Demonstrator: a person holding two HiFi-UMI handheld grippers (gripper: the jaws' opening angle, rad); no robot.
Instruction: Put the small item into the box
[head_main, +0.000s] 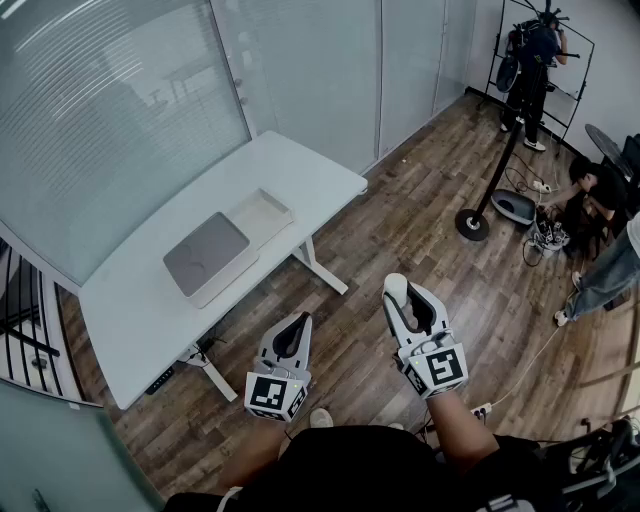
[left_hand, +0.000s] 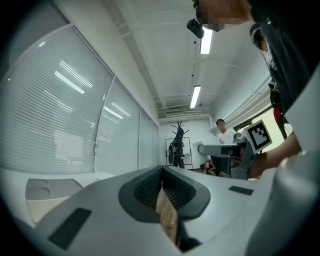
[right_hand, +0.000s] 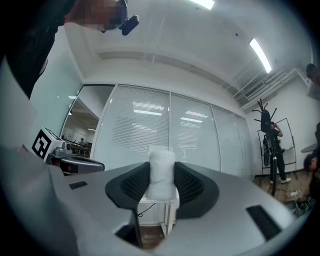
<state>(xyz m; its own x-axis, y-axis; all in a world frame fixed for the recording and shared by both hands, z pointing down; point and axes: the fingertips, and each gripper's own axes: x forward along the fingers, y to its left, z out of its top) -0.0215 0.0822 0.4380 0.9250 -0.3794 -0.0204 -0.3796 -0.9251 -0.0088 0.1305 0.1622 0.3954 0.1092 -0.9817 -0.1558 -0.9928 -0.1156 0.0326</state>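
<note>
The small item (head_main: 396, 287) is a white, rounded cylinder, and my right gripper (head_main: 402, 298) is shut on it above the wooden floor. In the right gripper view the item (right_hand: 162, 172) stands upright between the dark pads, with the right gripper (right_hand: 162, 182) clamped on its sides. An open box (head_main: 262, 215) with a white tray and a grey part (head_main: 207, 252) beside it lies on the white table (head_main: 130, 320), far ahead and to the left of both grippers. My left gripper (head_main: 297, 322) is shut and empty. Its jaws meet in the left gripper view (left_hand: 162, 176), where the box (left_hand: 47, 192) shows at the left.
A glass wall with blinds (head_main: 120, 110) runs behind the table. On the right, a stand with a round base (head_main: 472, 223) stands on the floor. Beyond it are a crouching person (head_main: 590, 200), a standing person (head_main: 535, 60) and cables (head_main: 545, 235).
</note>
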